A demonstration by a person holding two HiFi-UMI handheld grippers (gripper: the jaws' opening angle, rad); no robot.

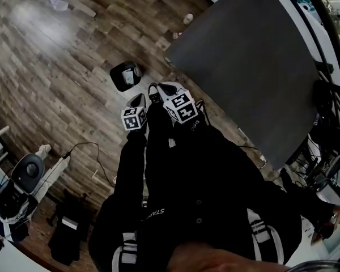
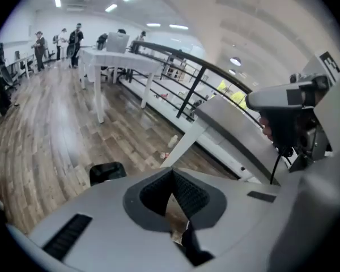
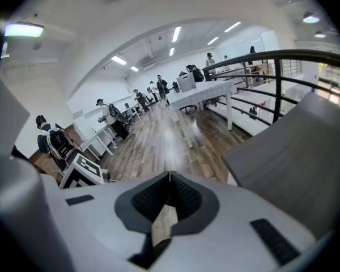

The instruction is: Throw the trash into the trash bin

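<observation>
Head view: the left gripper [image 1: 138, 100] and right gripper [image 1: 168, 87] are held side by side in front of the person's dark jacket. The black trash bin [image 1: 126, 75] stands just beyond them on the wooden floor [image 1: 62, 55], near a grey table [image 1: 249, 61].

Left gripper view: its jaws are clenched tip to tip. The bin sits below and to their left, and a small white object [image 2: 173, 141] lies by the table leg.

Right gripper view: its jaws are likewise pressed together, with only floor showing behind them.

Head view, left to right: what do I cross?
office chair → trash bin → right gripper → grey table
</observation>
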